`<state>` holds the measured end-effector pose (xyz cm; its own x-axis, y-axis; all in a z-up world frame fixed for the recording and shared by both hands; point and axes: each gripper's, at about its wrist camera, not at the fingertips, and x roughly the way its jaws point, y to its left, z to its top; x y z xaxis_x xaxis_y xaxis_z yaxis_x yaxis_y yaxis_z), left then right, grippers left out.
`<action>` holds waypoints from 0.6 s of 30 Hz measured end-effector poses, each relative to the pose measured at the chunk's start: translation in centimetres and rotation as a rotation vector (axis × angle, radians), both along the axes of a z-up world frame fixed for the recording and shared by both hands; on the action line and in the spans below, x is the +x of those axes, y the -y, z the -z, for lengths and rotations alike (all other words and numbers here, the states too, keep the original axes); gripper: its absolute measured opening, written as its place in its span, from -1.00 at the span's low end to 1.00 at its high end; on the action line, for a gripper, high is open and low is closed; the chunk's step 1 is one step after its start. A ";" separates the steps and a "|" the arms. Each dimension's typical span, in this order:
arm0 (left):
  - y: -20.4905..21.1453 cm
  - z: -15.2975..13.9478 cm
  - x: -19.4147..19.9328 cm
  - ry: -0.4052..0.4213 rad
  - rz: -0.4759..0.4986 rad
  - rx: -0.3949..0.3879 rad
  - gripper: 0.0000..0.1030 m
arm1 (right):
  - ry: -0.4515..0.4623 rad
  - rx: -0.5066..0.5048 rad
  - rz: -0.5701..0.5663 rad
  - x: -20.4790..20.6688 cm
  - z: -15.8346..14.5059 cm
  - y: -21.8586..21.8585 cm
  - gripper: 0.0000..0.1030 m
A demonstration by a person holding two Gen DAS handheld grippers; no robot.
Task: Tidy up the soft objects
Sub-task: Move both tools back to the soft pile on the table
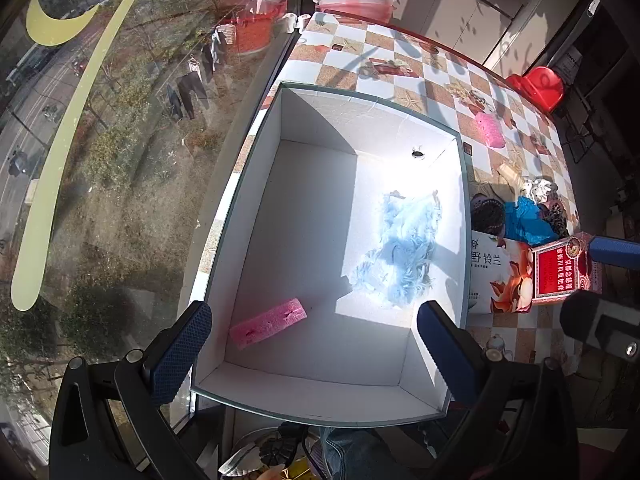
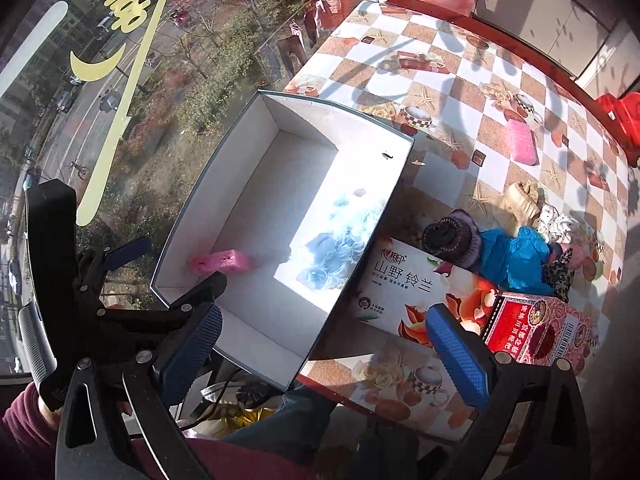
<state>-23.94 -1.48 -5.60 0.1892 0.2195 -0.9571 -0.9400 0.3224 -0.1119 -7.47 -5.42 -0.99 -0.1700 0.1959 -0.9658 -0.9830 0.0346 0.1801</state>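
Pink sponge (image 1: 267, 322) and fluffy light-blue fabric (image 1: 400, 250) lie apart on the floor of the open white box (image 1: 256, 184), both below the left claw (image 1: 316, 344), whose jaws stand wide apart with nothing between them. Right claw (image 2: 324, 344) also spread wide and empty, over the box's near corner and the floral carton (image 2: 404, 284) just beside it. Farther out on the checkered surface (image 2: 440, 92): dark knit hat (image 2: 450, 236), blue cloth (image 2: 508, 260), second pink sponge (image 2: 521, 142).
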 end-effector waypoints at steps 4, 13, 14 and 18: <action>-0.3 -1.5 1.0 0.045 0.036 -0.012 0.99 | -0.015 0.018 0.067 1.5 -1.2 0.4 1.00; -0.2 -4.4 8.5 0.042 0.271 0.029 0.99 | -0.033 0.084 0.372 11.5 -4.8 4.1 1.00; -0.2 -4.5 9.5 0.043 0.293 0.028 0.99 | -0.033 0.088 0.413 13.1 -5.1 4.8 1.00; -0.1 -4.0 13.8 0.029 0.370 0.012 0.99 | -0.017 0.080 0.568 19.1 -5.0 7.4 1.00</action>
<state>-10.18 -1.43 -1.56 0.2847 0.1429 -0.9479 -0.7564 0.6409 -0.1306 11.64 -12.86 4.04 -0.0324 0.3337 -0.9421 -0.8111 0.5420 0.2199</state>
